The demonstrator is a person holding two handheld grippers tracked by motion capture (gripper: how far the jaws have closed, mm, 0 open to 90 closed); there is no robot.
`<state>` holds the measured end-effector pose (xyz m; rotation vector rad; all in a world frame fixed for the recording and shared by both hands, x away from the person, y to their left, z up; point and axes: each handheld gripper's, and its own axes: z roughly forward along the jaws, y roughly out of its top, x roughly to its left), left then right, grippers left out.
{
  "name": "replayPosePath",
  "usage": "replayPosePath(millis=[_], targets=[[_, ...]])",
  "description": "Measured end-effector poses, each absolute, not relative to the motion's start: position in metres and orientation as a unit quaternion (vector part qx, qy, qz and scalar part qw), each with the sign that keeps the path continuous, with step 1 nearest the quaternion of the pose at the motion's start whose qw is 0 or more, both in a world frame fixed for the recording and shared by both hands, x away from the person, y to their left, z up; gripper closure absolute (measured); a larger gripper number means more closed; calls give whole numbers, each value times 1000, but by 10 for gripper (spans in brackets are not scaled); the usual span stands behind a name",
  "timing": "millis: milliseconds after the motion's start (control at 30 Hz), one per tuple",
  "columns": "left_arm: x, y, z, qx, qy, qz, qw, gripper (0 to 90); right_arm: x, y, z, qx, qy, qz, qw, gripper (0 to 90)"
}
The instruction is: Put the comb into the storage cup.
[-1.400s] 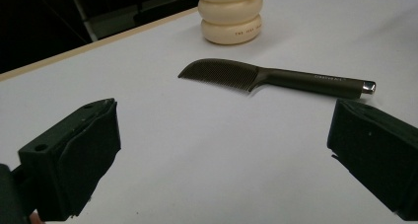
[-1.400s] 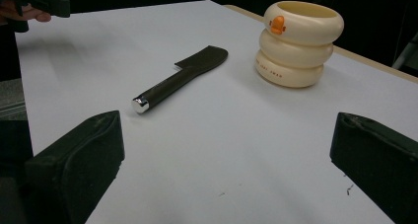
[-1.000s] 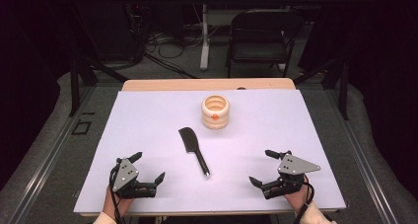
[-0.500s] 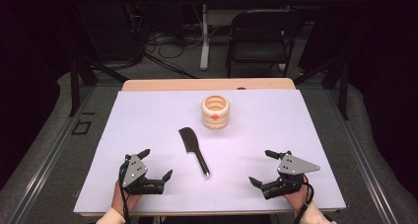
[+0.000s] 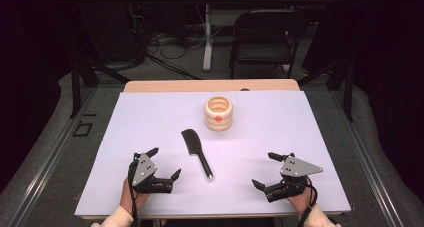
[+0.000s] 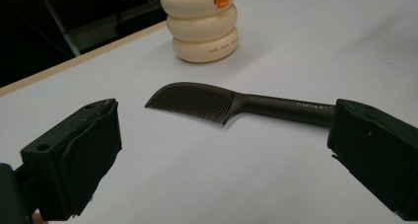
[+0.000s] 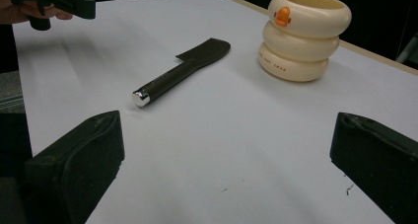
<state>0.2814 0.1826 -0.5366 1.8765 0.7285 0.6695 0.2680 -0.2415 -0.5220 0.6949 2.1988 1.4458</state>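
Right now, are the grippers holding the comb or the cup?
Neither. The left gripper and right gripper are open with nothing between them; the comb lies loose on the table.

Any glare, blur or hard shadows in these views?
High view: even light on the table, dark surroundings, slightly soft. Left gripper view: comb sharp, with a thin shadow under it; near jaws soft. Right gripper view: small highlight on the comb's metal end cap, soft shadow beside the cream holder.
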Motion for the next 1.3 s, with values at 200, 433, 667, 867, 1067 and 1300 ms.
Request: replayPosePath(millis=[200, 433, 667, 867, 1067, 1300], targets=[[287, 172, -538, 775, 296, 269, 489, 0, 268, -242, -522, 250, 791, 519, 208, 0], [293, 161, -538, 777, 290, 267, 491, 0, 268, -241, -522, 247, 792, 519, 206, 0], [298, 152, -539, 778, 291, 261, 491, 1, 268, -242, -523, 248, 792, 518, 206, 0], [304, 141, -539, 782, 285, 258, 490, 1, 268, -241, -523, 248, 793, 517, 205, 0], [312, 128, -543, 792, 281, 249, 482, 1, 269, -242, -523, 249, 793, 518, 203, 0], [317, 118, -544, 796, 275, 242, 482, 1, 269, -242, -523, 248, 794, 517, 202, 0]])
